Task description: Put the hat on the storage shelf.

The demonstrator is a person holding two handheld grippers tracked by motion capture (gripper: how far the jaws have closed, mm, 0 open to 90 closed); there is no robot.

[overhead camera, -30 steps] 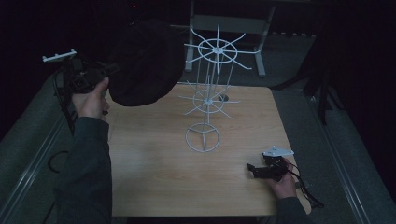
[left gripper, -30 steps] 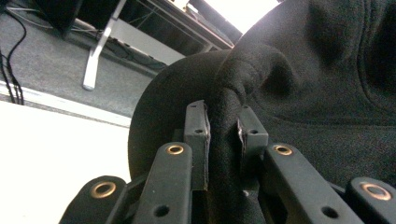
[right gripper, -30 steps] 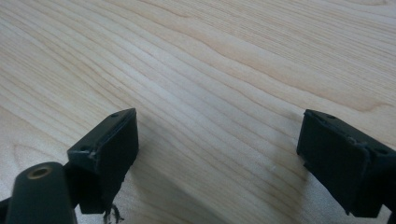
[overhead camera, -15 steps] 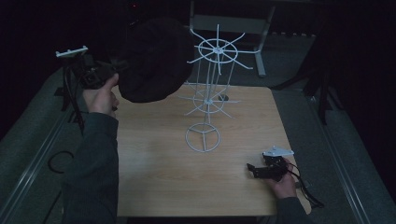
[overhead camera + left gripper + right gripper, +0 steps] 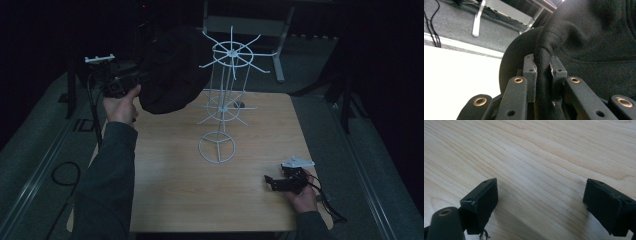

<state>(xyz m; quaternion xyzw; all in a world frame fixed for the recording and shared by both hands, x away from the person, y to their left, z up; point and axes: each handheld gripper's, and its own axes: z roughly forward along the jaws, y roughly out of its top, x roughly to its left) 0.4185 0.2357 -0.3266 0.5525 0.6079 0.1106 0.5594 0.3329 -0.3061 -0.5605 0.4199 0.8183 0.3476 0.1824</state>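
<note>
A black fabric hat (image 5: 170, 70) hangs in the air over the table's far left, its right side close beside the top spokes of a white wire rack (image 5: 227, 85). My left gripper (image 5: 137, 82) is shut on a fold of the hat (image 5: 599, 37); in the left gripper view (image 5: 544, 62) the cloth is pinched tight between both pads. The rack stands upright on a ring base mid-table with two tiers of spokes. At the near right, my right gripper (image 5: 272, 181) rests low on the wooden table (image 5: 170, 190), open, with bare wood between its fingers in the right gripper view (image 5: 541, 195).
A grey metal desk frame (image 5: 240, 25) stands behind the table. Cables lie on the floor at the left (image 5: 60, 175), and a cable (image 5: 330, 207) trails from the right gripper over the table's right edge.
The left hand has carried the hat rightward, closer to the rack's top spokes. The right gripper has stayed where it was.
</note>
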